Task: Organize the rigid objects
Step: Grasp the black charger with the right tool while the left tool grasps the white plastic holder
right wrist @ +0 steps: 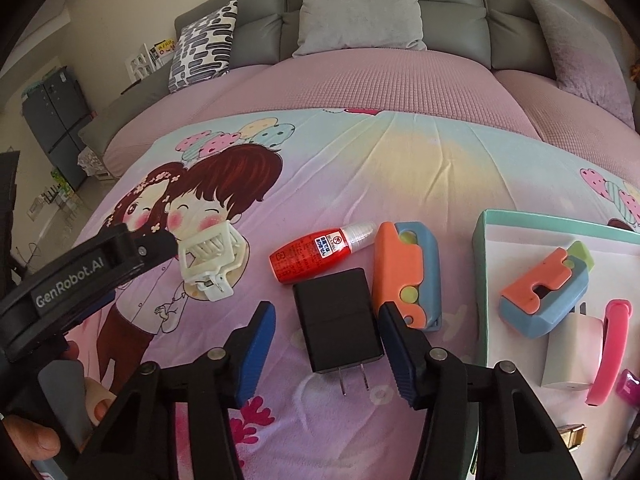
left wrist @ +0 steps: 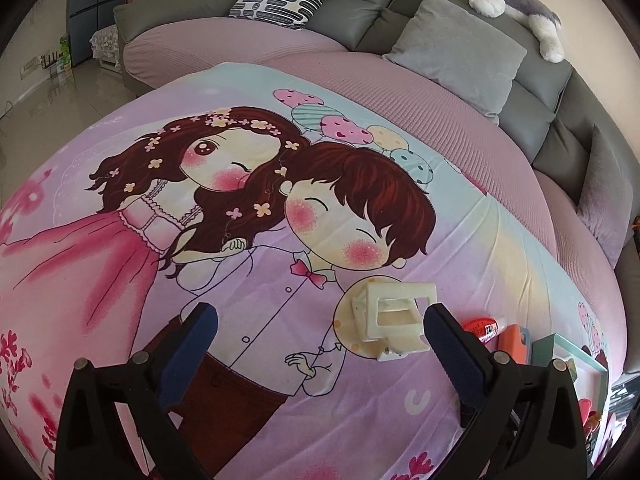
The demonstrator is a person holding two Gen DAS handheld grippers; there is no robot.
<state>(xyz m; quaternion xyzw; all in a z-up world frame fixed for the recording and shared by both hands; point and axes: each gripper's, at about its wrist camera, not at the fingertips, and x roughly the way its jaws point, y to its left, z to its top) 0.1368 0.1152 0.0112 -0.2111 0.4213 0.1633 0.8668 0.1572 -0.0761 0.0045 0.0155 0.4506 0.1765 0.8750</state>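
Note:
In the right wrist view a black plug charger (right wrist: 338,320) lies flat on the cartoon bedsheet, prongs toward me. My right gripper (right wrist: 326,318) straddles it; a strip of sheet shows beside the left pad, and the right pad sits close to the charger's edge. A white plastic clip (left wrist: 390,320) lies just inside the right finger of my left gripper (left wrist: 320,318), whose jaws stand wide apart with nothing pinched. The same clip (right wrist: 208,260) shows in the right wrist view at the tip of the left tool's black body (right wrist: 80,276).
A red bottle (right wrist: 316,254) and an orange-and-blue toy (right wrist: 404,276) lie beyond the charger. To the right, a teal-rimmed box (right wrist: 482,280) holds a second toy (right wrist: 544,292), a white charger (right wrist: 572,348) and a pink handle (right wrist: 608,352). Grey sofa cushions line the far side.

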